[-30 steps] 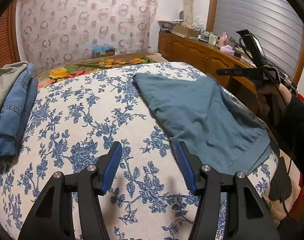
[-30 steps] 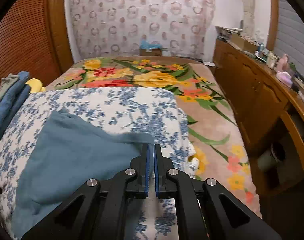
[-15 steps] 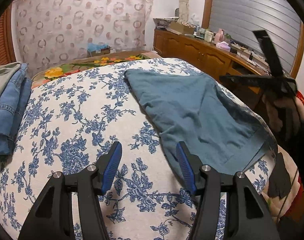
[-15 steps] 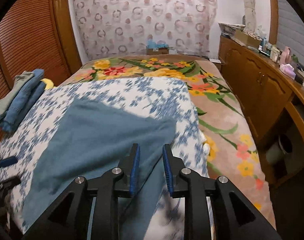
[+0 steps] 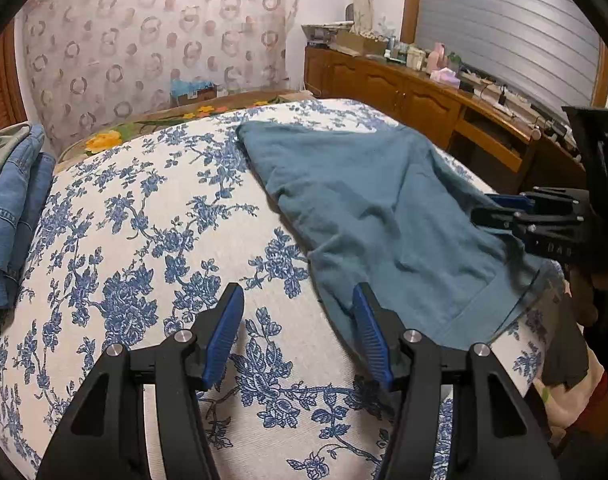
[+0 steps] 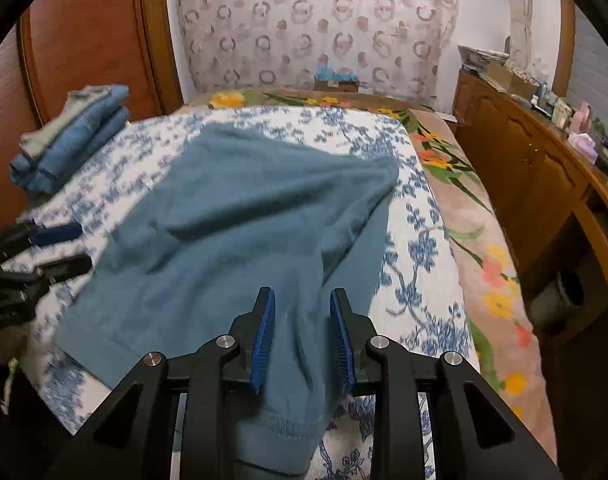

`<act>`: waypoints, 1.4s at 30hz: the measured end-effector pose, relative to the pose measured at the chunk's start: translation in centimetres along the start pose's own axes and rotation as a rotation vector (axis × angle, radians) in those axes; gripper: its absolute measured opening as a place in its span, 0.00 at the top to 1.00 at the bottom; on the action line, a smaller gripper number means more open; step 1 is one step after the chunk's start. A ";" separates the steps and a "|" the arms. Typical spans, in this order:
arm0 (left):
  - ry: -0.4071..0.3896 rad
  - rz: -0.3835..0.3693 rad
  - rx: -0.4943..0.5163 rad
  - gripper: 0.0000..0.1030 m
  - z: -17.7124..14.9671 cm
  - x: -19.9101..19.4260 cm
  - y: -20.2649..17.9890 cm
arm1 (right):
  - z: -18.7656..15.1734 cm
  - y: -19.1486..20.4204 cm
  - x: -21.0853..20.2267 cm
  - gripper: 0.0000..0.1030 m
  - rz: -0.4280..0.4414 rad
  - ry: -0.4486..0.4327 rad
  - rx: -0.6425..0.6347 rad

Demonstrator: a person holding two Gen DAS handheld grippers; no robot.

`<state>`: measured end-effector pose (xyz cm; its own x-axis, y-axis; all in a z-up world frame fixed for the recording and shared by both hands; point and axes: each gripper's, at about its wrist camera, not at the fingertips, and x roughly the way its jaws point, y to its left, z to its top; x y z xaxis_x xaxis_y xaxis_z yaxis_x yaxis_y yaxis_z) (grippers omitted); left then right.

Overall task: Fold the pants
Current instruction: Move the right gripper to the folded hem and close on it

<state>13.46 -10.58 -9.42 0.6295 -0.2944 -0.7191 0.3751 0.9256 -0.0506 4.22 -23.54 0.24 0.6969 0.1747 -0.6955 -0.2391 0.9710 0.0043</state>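
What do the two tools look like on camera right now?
Both match. The left tool and right tool have matte black angular frames with triangular cut-outs, round silver bolt heads, and two fingers lined with ribbed blue pads. The right tool's side carries small pale lettering, unreadable.

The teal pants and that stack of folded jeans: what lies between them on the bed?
Only bare blue-flowered bedspread lies between the teal pants and the folded jeans, shown in the left wrist view.

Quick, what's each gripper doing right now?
Left gripper: open, holding nothing, beside the teal knit pants.
Right gripper: open, fingers either side of the pants' cuff.
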 end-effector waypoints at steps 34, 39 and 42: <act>0.029 -0.001 -0.002 0.22 -0.4 0.0 -0.4 | -3.3 0.4 -4.6 0.51 0.008 -0.083 0.048; 0.016 -0.051 0.022 0.22 -1.0 -1.9 -1.6 | -5.1 0.2 -6.0 0.57 0.035 -0.064 0.061; 0.021 -0.059 0.033 0.22 -1.4 -2.2 -2.3 | -5.4 0.2 -6.3 0.60 0.045 -0.063 0.068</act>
<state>10.25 -11.76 -8.67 0.5916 -0.3425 -0.7299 0.4336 0.8984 -0.0701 -3.87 -25.33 0.70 0.7281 0.2258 -0.6472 -0.2257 0.9705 0.0847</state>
